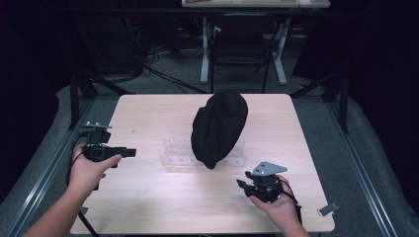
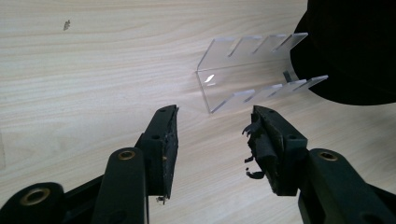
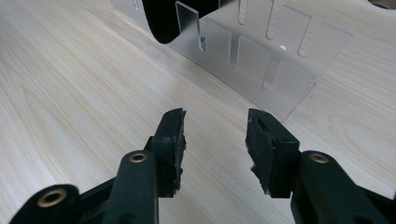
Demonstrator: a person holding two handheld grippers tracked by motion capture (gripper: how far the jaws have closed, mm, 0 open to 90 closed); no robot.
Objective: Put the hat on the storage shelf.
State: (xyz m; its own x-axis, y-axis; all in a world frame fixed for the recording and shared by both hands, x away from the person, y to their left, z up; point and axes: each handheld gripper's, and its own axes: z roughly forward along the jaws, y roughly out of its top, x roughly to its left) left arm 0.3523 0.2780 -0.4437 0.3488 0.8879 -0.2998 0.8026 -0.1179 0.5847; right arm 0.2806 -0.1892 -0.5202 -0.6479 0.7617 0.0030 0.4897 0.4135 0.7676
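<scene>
1. The black hat [image 1: 219, 127] covers the middle of the clear slotted rack [image 1: 174, 152]; I cannot see how it rests there.
2. In my left gripper view the picture's right edge cuts the hat [image 2: 352, 46].
3. In my right gripper view the top edge cuts the rack [image 3: 261, 51].

In the high view we see a dim room: the bench [image 1: 148, 197] is evenly lit from above, while the floor and background fall into near black. The picture is soft and slightly grainy, and the black cloth [image 1: 220, 128] shows no detail. Shadows on the bench are faint and diffuse. In both gripper views the wood grain is bright and fairly sharp; the clear acrylic rack [image 2: 243, 70] catches small white glints. The nearest parts of the jaws look slightly blurred, perhaps out of focus.
</scene>
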